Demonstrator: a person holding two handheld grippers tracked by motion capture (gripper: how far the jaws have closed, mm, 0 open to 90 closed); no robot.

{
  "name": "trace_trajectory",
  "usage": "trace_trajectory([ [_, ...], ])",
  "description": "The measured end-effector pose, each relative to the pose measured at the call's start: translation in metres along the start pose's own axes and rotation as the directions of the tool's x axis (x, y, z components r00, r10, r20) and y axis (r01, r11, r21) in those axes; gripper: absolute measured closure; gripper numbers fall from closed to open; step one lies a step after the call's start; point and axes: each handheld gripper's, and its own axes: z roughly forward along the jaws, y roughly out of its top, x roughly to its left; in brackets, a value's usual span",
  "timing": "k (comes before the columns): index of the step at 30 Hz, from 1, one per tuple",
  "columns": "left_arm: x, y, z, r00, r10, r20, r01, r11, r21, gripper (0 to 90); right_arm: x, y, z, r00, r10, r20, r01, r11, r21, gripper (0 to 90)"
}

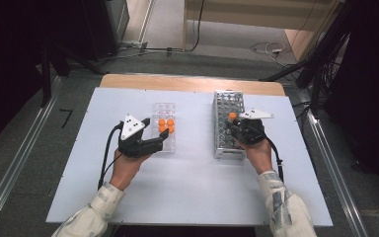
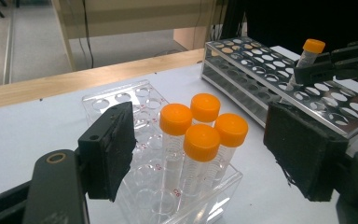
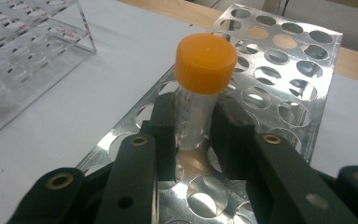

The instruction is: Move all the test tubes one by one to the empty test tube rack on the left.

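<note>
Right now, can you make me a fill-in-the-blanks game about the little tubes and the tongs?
1. The clear plastic rack holds ____ tubes with orange caps.
2. The right tongs are shut on one orange-capped tube above the ____ rack with round holes.
3. The left tongs stand ____, with the four tubes showing between their pads.
4. Every tube cap is coloured ____.

Missing words: four; metal; open; orange

Four capped tubes (image 1: 166, 125) stand in the clear rack (image 1: 163, 109), apparently left of the metal rack (image 1: 228, 101).
</note>
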Motion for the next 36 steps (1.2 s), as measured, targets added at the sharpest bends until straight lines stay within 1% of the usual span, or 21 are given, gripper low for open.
trace_trajectory([
  [7,0.001,0.0,-0.001,1.0,-0.005,0.001,0.005,1.0,-0.002,25.0,-0.001,0.001,-0.001,1.0,0.004,-0.004,-0.004,1.0,-0.004,71.4],
  [16,0.001,0.0,-0.001,1.0,-0.005,0.002,0.005,1.0,0.0,25.0,-0.002,0.007,-0.013,0.9998,0.017,-0.007,-0.018,0.998,-0.058,71.8],
  [20,0.001,0.0,0.0,1.0,-0.006,0.0,0.006,1.0,0.002,24.9,-0.002,0.01,-0.019,0.9999,0.015,-0.001,-0.015,0.996,-0.086,72.0],
  [24,0.001,0.0,0.0,1.0,-0.006,0.001,0.006,1.0,0.003,24.9,-0.002,0.014,-0.025,0.9997,0.024,0.0,-0.024,0.993,-0.114,72.1],
  [30,0.001,0.0,0.0,1.0,-0.007,0.004,0.007,1.0,0.004,24.9,-0.001,0.017,-0.033,0.9995,0.03,-0.003,-0.031,0.99,-0.138,72.3],
  [32,0.001,0.0,-0.001,0.9999,-0.009,0.005,0.009,1.0,0.003,24.9,0.0,0.019,-0.037,0.9997,0.024,-0.004,-0.024,0.989,-0.149,72.2],
  [36,0.0,0.0,-0.001,0.9999,-0.009,0.007,0.009,1.0,0.002,24.9,0.001,0.021,-0.044,0.9997,0.025,-0.005,-0.026,0.986,-0.168,72.3],
])
